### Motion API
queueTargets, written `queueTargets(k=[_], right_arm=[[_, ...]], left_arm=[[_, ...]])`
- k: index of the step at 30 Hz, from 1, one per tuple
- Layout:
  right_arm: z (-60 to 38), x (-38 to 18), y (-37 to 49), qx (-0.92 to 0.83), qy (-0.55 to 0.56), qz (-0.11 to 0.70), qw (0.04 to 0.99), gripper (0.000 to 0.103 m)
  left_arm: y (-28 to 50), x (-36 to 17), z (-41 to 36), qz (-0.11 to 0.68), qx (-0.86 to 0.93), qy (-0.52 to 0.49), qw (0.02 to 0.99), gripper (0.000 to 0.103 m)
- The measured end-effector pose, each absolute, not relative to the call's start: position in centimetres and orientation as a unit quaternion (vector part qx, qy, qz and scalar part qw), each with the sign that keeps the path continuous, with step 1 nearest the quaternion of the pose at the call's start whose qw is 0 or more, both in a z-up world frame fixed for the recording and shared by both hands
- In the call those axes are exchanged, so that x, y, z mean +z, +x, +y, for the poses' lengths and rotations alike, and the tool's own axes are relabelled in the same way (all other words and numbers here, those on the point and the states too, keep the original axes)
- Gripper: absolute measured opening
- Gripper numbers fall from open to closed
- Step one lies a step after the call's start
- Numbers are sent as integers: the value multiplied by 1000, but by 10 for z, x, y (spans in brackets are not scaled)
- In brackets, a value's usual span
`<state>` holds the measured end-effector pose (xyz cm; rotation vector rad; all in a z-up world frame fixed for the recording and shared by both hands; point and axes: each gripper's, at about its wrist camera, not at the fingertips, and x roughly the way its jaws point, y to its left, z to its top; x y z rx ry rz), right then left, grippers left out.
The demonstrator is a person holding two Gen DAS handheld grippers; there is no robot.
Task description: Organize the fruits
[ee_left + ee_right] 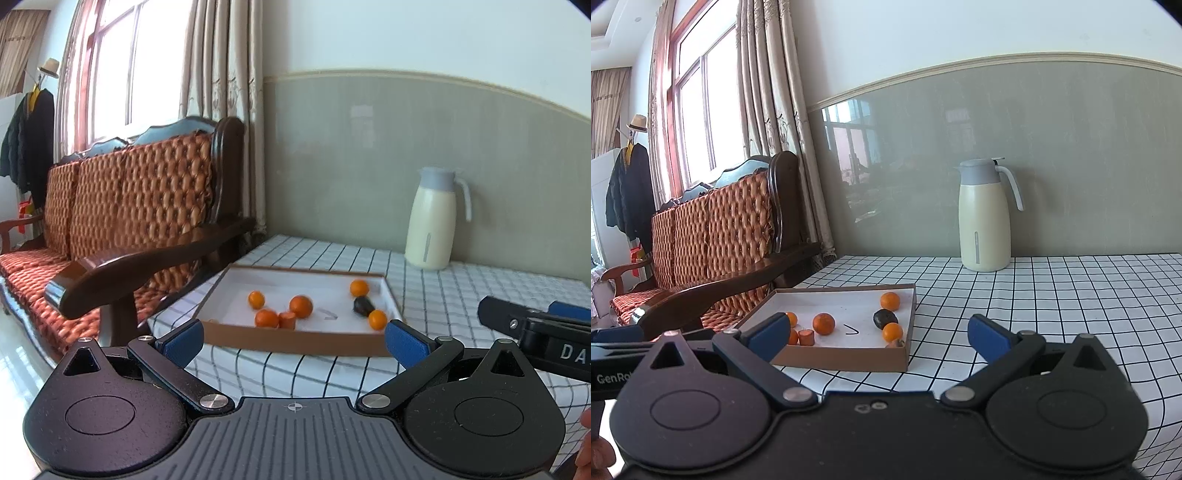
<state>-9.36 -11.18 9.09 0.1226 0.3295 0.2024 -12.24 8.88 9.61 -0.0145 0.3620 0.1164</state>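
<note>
both grippers, left (293, 338) & right (879, 338), jaws wide apart, empty; oranges (301, 305) in box (295, 341).

Fruits (301, 305) in tray (295, 341) on table (461, 295), jug (430, 221) behind.

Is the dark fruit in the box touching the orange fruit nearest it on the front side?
Cannot tell. In both wrist views the dark fruit overlaps the orange fruit in front of it, with no gap visible, but overlap from this low angle does not prove contact.

The tray (849, 360) looks like matt brown cardboard. It sits on checked cloth (1034, 314). The sofa armrest (147, 266) is glossy dark wood.
</note>
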Motion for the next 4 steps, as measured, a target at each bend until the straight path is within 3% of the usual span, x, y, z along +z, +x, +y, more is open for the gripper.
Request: queueTargets(k=[4], right_arm=[[-112,91,-92,101,60,163,980,97]], left_arm=[[-122,91,90,178,51,-12,983,103]])
